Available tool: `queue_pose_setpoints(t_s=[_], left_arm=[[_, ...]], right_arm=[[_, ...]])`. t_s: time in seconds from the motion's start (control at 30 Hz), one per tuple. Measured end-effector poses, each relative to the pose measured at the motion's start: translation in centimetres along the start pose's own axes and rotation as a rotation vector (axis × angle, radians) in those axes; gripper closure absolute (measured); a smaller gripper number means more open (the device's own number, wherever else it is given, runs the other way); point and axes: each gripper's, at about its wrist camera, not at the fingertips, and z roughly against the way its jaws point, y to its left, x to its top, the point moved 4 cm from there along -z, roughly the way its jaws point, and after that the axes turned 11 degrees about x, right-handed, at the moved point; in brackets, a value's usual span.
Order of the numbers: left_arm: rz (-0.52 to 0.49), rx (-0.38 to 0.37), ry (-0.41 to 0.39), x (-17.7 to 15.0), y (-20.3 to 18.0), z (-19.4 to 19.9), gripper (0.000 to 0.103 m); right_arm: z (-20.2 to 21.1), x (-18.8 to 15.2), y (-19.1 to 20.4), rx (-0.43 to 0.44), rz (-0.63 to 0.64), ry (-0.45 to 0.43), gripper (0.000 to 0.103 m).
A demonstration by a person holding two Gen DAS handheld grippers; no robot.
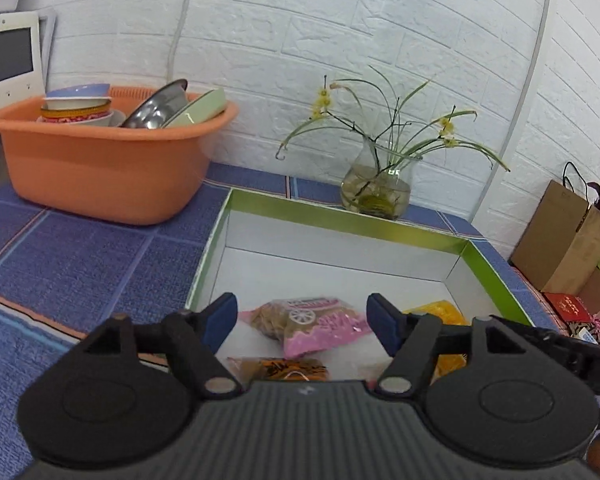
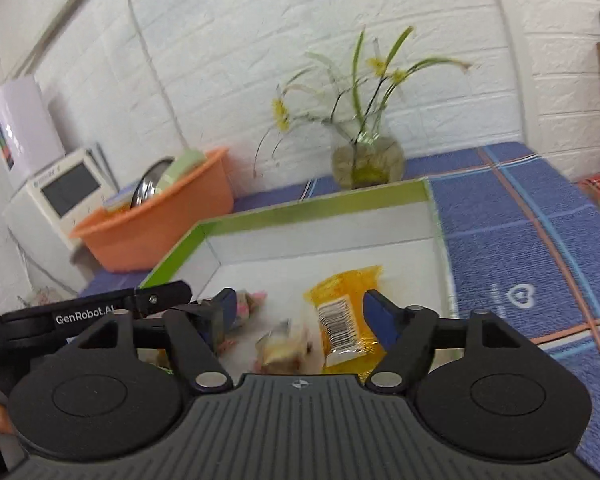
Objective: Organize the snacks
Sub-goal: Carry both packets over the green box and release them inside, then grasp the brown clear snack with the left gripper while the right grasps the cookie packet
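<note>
1. Both grippers hang over the green-rimmed box (image 1: 400, 232), the big open tray on the blue-checked counter (image 1: 79, 260).
2. Left gripper (image 1: 302, 322): fingers (image 1: 219, 316) spread apart, gripping nothing. The pink snack pack (image 1: 312, 324) lies on the box floor between and beyond them, untouched.
3. Just nearer than the pink pack, still inside the box, sits an orange-and-black packet (image 1: 283, 368), half hidden by the gripper body.
4. Right gripper (image 2: 300, 316): fingers (image 2: 380, 316) flung wide, nothing clamped. The yellow packet (image 2: 344, 312), barcode up, lies on the box floor near the right wall, close by the right finger; contact can't be judged.
5. A small blurred snack (image 2: 283, 348) shows in the middle of the box, between the right gripper's fingers. Too smeared to identify.
6. From the right wrist view, the left gripper crosses in at the box's left edge.
7. Behind the box's far rim: a glass vase (image 1: 376, 188) with yellow flowers against the white wall.
8. Left of the box: an orange basin (image 1: 99, 164) stacked with bowls and dishes.
9. Right of the box, off the counter: a brown paper bag (image 1: 560, 240).
</note>
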Motion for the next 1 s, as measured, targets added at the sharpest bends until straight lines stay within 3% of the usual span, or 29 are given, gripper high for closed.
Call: queue_pose_setpoints(t_s=[0.17, 0.3, 0.5, 0.57, 0.67, 0.83, 0.93, 1.0], left_arm=[[-0.021, 0.033, -0.032, 0.7, 0.7, 1.9, 0.026], [-0.022, 0.045, -0.047, 1.1, 1.7, 4.5, 0.011], [-0.030, 0.090, -0.040, -1.6, 4.2, 8.4, 0.010], [-0.059, 0.145, -0.018, -3.0, 4.5, 8.7, 0.010], [-0.063, 0.185, 0.011, -6.0, 5.1, 8.5, 0.010], [-0.115, 0.177, 0.085, -8.2, 4.0, 6.2, 0.010], [-0.151, 0.148, 0.085, -8.7, 2.5, 5.6, 0.010], [-0.159, 0.142, 0.087, -8.9, 2.2, 5.5, 0.010]], right_arm=[[5.0, 0.5, 0.5, -0.014, -0.073, -0.064, 0.000], [8.2, -1.2, 0.2, 0.046, -0.186, -0.079, 0.000], [9.8, -3.2, -1.3, 0.134, -0.295, -0.075, 0.000], [10.6, -3.3, -2.1, 0.140, -0.327, -0.069, 0.000], [11.6, -3.5, -2.7, 0.069, -0.268, -0.012, 0.000], [12.0, -5.8, -3.4, -0.164, -0.062, 0.127, 0.000], [11.2, -7.1, -3.9, -0.219, -0.049, 0.180, 0.000], [10.3, -7.7, -3.7, -0.204, -0.061, 0.204, 0.000]])
